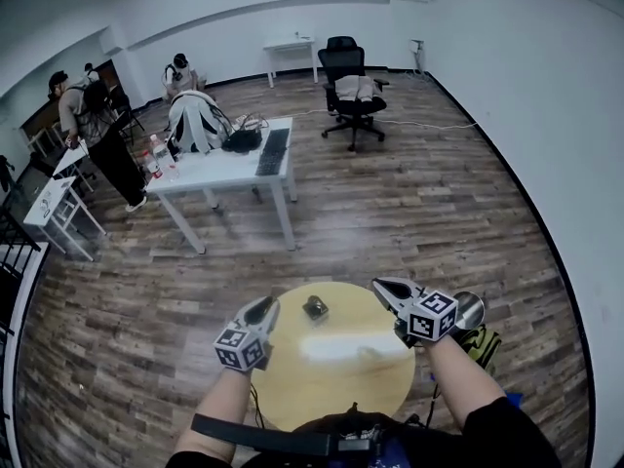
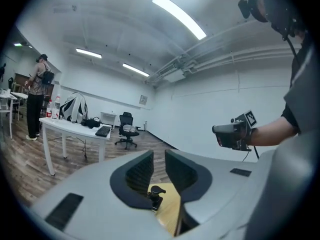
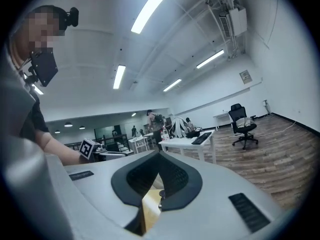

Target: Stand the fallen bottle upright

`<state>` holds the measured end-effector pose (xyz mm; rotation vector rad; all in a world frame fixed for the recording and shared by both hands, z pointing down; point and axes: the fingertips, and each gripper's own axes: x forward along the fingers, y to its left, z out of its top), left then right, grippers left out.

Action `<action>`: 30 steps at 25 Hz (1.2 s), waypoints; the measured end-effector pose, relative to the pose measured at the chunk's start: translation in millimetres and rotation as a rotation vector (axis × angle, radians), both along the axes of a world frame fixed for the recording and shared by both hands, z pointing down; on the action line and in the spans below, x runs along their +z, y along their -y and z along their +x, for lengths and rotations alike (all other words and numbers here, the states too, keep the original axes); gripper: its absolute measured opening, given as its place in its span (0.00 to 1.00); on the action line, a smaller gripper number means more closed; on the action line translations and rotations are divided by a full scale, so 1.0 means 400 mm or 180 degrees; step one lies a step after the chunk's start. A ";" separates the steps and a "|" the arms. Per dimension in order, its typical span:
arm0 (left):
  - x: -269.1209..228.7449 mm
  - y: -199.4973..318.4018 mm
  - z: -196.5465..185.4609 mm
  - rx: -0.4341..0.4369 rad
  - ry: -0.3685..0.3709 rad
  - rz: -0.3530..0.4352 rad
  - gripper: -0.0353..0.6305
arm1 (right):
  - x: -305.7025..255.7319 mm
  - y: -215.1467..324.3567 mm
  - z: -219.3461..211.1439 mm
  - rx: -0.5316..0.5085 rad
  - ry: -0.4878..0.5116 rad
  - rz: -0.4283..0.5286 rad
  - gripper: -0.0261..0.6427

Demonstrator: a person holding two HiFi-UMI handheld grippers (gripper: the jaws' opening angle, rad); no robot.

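Note:
A small dark bottle [image 1: 314,307] sits on the round yellow table [image 1: 341,378], which shows a bright glare patch; in the left gripper view the bottle [image 2: 156,197] looks upright, seen low through the jaws. My left gripper [image 1: 266,307] hovers above the table's left edge, clear of the bottle, its jaws [image 2: 159,153] a narrow gap apart with nothing between them. My right gripper [image 1: 382,287] is raised over the table's right side, also clear of the bottle, and its jaws [image 3: 159,155] meet at the tips with nothing in them. The bottle [image 3: 161,198] peeks out below them.
A white desk [image 1: 219,174] with a keyboard, a backpack and bottles stands further off on the wooden floor. A black office chair [image 1: 349,91] is beyond it. People stand at the far left. A green object [image 1: 480,345] lies beside the table's right edge.

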<state>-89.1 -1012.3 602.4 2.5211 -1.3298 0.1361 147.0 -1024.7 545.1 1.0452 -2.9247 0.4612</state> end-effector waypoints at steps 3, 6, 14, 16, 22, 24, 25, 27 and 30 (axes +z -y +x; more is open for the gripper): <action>-0.051 -0.044 -0.047 0.0108 -0.0027 0.0099 0.14 | -0.034 -0.038 -0.051 0.0105 -0.0006 0.0030 0.06; -0.105 -0.066 -0.099 0.0240 -0.0050 0.0197 0.07 | -0.066 -0.059 -0.101 0.0253 0.0042 0.0042 0.06; -0.182 -0.080 -0.209 0.0585 -0.0126 0.0271 0.07 | -0.113 -0.095 -0.226 0.0491 0.0177 0.0009 0.06; -0.188 -0.091 -0.213 0.0624 -0.0124 0.0270 0.07 | -0.120 -0.106 -0.224 0.0558 0.0234 -0.0005 0.06; -0.215 -0.099 -0.148 0.0609 -0.0196 0.0282 0.07 | -0.178 -0.106 -0.168 0.0528 0.0282 0.0099 0.06; -0.226 -0.107 -0.115 0.0554 -0.0236 0.0294 0.07 | -0.191 -0.105 -0.141 0.0458 0.0230 0.0147 0.06; -0.233 -0.113 -0.097 0.0526 -0.0255 0.0301 0.07 | -0.197 -0.107 -0.129 0.0412 0.0183 0.0168 0.06; -0.242 -0.130 -0.065 0.0477 -0.0292 0.0308 0.07 | -0.203 -0.116 -0.104 0.0327 0.0095 0.0189 0.06; -0.241 -0.161 -0.027 0.0417 -0.0337 0.0277 0.07 | -0.199 -0.136 -0.064 0.0275 0.0038 0.0163 0.06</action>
